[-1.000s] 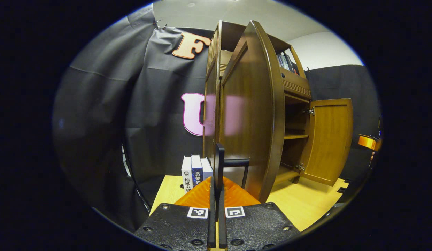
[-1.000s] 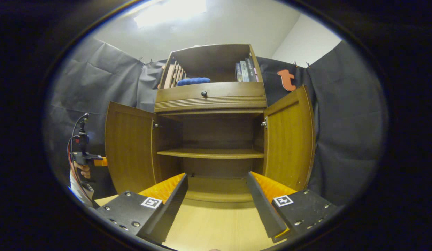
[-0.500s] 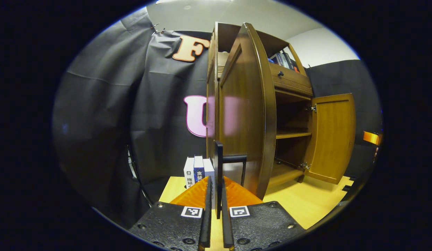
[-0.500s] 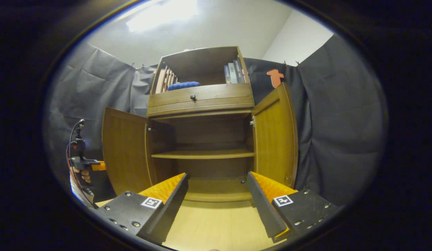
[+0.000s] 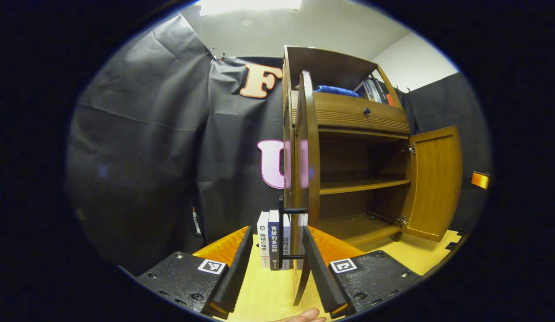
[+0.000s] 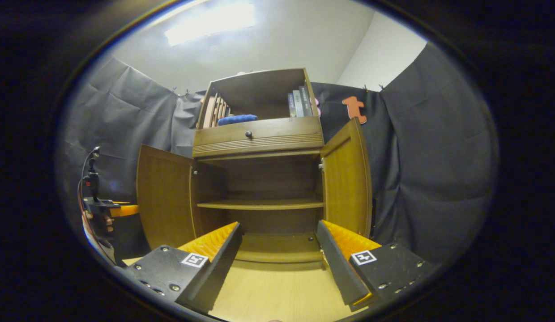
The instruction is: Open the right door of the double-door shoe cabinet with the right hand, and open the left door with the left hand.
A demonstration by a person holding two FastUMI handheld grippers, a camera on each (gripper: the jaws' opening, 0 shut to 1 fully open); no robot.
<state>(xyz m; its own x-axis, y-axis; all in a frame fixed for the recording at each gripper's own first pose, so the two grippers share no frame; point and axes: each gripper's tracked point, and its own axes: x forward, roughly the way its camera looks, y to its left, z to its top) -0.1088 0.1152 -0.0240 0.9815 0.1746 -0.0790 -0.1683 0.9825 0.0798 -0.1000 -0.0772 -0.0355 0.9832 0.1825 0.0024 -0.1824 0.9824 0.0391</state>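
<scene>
Shoe cabinet stands on the light wood desk, both lower doors swung out. In the right gripper view the left door hangs open at the cabinet's left side & the right door at its right, inner faces showing, hinges visible at the frame. Btwn them: bare inner shelf across the middle, bottom board below it. Above the doors a drawer w/ a small dark knob, then an open top compartment w/ a blue cloth on the left and a few upright books at its right end.

Right tongs spread wide, nothing btwn the fingers, hovering over the desk in front of the cabinet, aimed at the open interior, apart from both doors.

Left tongs also spread wide, holding nothing. In the left gripper view the left door is seen almost edge-on, its lower edge reaching down btwn the fingers; its black bar handle stands upright btwn the fingers, not gripped. Cannot tell if the right-hand finger touches the door edge. Just behind the handle, three books stand upright on the desk beside the cabinet's left side. Right door shows open farther off in this view.

Far left in the right gripper view: a hand holding the other gripper, cable running up from it.
</scene>
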